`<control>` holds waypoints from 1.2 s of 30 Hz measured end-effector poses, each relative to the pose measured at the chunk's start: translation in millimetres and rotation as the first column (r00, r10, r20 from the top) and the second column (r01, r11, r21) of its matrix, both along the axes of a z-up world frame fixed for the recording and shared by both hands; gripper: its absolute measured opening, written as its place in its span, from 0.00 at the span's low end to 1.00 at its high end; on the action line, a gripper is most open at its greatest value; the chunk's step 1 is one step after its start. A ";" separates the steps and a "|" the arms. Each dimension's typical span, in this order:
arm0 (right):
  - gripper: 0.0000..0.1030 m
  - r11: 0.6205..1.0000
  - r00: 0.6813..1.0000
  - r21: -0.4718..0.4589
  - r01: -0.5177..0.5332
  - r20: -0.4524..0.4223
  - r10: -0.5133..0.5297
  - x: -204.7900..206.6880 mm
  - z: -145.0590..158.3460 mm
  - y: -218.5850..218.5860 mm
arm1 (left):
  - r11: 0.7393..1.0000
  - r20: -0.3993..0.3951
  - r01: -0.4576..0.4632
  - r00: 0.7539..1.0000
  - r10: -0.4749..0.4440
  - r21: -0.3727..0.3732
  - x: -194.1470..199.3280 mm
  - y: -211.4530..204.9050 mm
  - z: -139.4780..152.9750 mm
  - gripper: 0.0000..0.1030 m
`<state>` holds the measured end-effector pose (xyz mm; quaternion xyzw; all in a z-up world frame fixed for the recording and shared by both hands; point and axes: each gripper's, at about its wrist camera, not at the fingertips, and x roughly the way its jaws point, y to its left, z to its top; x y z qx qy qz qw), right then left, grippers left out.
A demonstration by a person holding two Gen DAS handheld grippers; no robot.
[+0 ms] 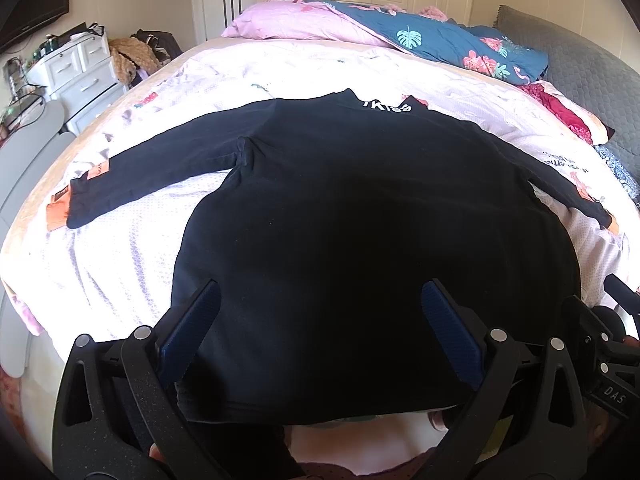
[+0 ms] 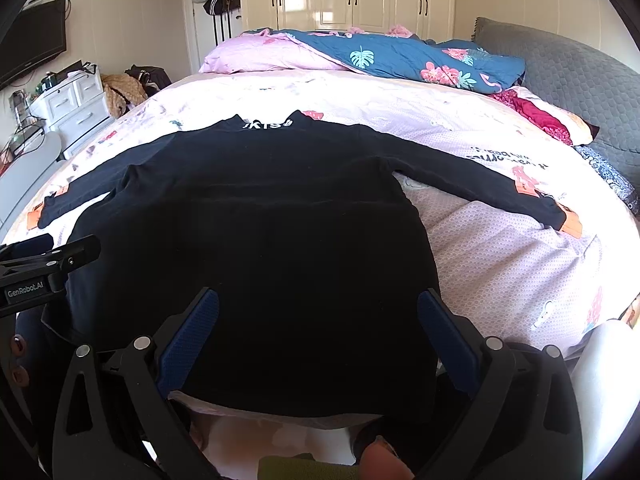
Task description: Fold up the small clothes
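I see one black long-sleeved shirt (image 1: 352,208) spread flat on the bed (image 1: 120,248), collar away from me with white lettering on it, hem toward me at the near edge. Its two sleeves stretch out to either side, each ending at an orange cuff.

My left gripper (image 1: 320,320) hangs over the shirt's hem with its two blue-padded fingers (image 1: 192,332) spread wide, nothing between them. My right gripper (image 2: 318,324) sits the same way over the hem on its side, its two fingers (image 2: 188,340) wide apart and empty. In the right wrist view I can see part of the left gripper at the left edge, just beside the shirt's side seam.

Behind the shirt lie one pink pillow (image 2: 264,56) and one blue flowered quilt (image 2: 400,60) bunched at the far end of the bed. One white drawer unit (image 2: 76,100) stands at the left, and one dark screen (image 2: 32,40) hangs on the wall above it.
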<state>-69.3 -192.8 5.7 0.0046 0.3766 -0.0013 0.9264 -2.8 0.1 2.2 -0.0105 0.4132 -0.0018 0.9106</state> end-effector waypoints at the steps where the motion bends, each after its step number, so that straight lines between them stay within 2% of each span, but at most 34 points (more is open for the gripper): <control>1: 0.96 1.000 1.000 0.000 -0.001 0.000 0.001 -0.6 0.1 -0.1 | 1.000 0.000 0.001 1.000 -0.001 -0.001 0.0 -0.2 0.0 0.91; 36: 0.96 1.000 1.000 0.004 -0.001 -0.008 0.001 2.8 -1.8 -1.5 | 1.000 -0.003 0.015 1.000 -0.015 0.012 3.8 -4.7 -3.0 0.91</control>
